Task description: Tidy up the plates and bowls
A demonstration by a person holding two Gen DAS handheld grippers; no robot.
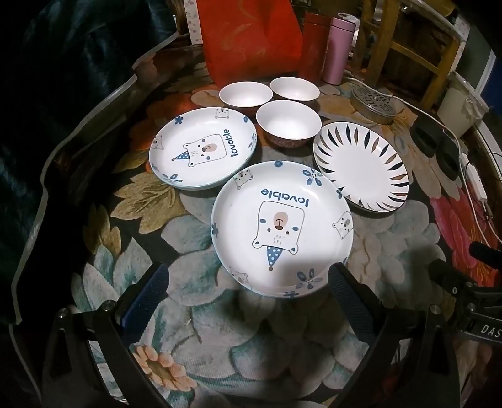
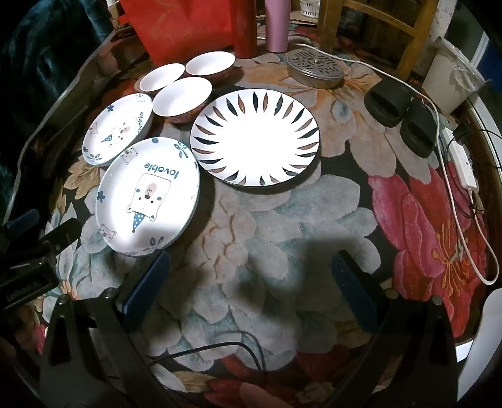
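Two white bear plates marked "lovable" lie on the floral rug: a near one and a far one. A leaf-pattern plate lies to their right. Three white bowls stand upright behind the plates. My left gripper is open and empty, just short of the near bear plate's front rim. My right gripper is open and empty over bare rug, in front of the leaf plate.
A red bag, a red cylinder and a pink bottle stand at the back. A round metal grille, black slippers, a white power strip with cables and a wooden chair are on the right.
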